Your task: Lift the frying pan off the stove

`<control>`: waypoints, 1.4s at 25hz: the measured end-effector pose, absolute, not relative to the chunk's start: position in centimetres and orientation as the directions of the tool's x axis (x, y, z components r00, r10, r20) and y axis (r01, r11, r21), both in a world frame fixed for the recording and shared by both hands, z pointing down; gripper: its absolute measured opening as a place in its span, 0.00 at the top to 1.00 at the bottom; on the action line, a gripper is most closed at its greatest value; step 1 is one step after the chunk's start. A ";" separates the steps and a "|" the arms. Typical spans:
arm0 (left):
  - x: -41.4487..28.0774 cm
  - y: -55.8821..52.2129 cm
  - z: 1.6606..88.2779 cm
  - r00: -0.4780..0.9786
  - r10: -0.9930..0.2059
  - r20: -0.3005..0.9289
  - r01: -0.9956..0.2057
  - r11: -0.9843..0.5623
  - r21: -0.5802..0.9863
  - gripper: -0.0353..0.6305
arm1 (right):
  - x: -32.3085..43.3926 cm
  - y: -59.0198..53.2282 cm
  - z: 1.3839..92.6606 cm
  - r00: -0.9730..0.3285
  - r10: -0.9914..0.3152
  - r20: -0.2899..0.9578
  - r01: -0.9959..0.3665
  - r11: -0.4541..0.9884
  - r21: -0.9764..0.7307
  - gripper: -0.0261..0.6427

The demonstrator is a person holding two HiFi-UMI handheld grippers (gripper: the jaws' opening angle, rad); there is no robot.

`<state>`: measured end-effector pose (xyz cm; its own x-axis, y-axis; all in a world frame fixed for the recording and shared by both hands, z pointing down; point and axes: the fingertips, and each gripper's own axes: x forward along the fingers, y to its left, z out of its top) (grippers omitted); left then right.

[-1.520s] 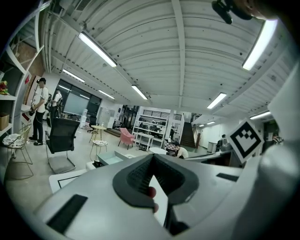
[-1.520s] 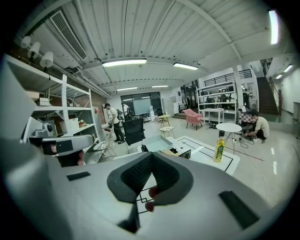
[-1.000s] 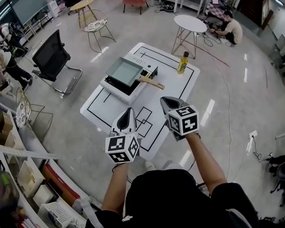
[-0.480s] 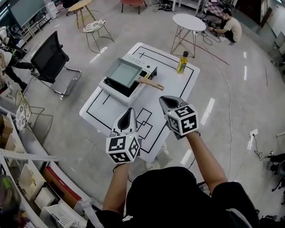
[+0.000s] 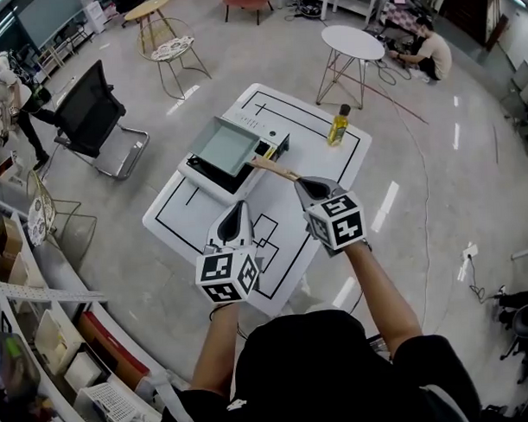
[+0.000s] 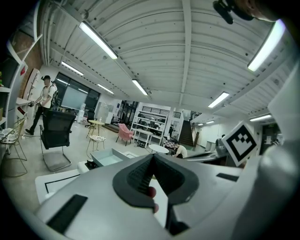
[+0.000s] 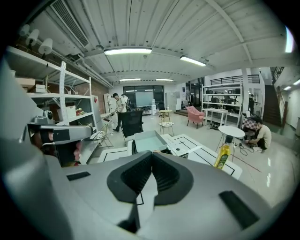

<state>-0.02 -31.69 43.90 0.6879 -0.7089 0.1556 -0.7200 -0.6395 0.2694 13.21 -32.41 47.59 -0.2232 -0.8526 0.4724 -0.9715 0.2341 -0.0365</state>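
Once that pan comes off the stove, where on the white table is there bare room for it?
The near half of the table, between stove and near edge, is bare; so is the patch this side of the oil bottle. The far-left corner is crowded with stove and frying pan.

Stove (image 5: 196,171) (mostly under frying pan (image 5: 228,146))

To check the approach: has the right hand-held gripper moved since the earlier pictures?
Yes. In the head view the right hand-held gripper has come forward toward the frying pan; the gap to its wooden handle has shrunk.
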 end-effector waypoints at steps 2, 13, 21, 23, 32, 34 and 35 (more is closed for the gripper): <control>0.6 -32.7 44.0 0.683 -0.713 0.158 -0.724 -0.632 0.275 0.93 | 14.0 -33.5 47.9 -0.224 -0.846 0.483 -0.970 0.242 -0.025 0.96; 2.8 -37.7 45.9 0.633 -0.744 0.216 -0.769 -0.570 0.289 0.93 | 15.8 -39.9 50.2 -0.290 -0.787 0.545 -0.935 0.353 0.013 0.96; 2.3 -39.8 48.1 0.577 -0.770 0.273 -0.812 -0.506 0.291 0.93 | 14.6 -43.0 52.6 -0.367 -0.704 0.608 -0.893 0.450 -0.018 0.87; 2.0 -40.1 48.5 0.562 -0.777 0.283 -0.822 -0.488 0.292 0.93 | 14.0 -43.6 53.4 -0.389 -0.677 0.625 -0.879 0.476 -0.030 0.82; 1.3 -41.2 49.9 0.514 -0.802 0.306 -0.851 -0.429 0.304 0.93 | 12.8 -44.9 57.0 -0.413 -0.556 0.721 -0.827 0.560 -0.042 0.67; 1.0 -41.4 50.1 0.501 -0.808 0.310 -0.857 -0.413 0.309 0.93 | 12.5 -45.1 57.6 -0.413 -0.528 0.742 -0.819 0.572 -0.049 0.66; 0.9 -41.6 50.2 0.495 -0.811 0.312 -0.860 -0.405 0.312 0.93 | 12.4 -45.3 58.0 -0.411 -0.512 0.754 -0.814 0.579 -0.051 0.66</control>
<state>0.86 -41.56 50.18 0.4952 -0.8109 0.3119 -0.8596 -0.4051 0.3115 12.39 -45.28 58.00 -0.4111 -0.5117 0.7544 -0.8136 0.5792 -0.0505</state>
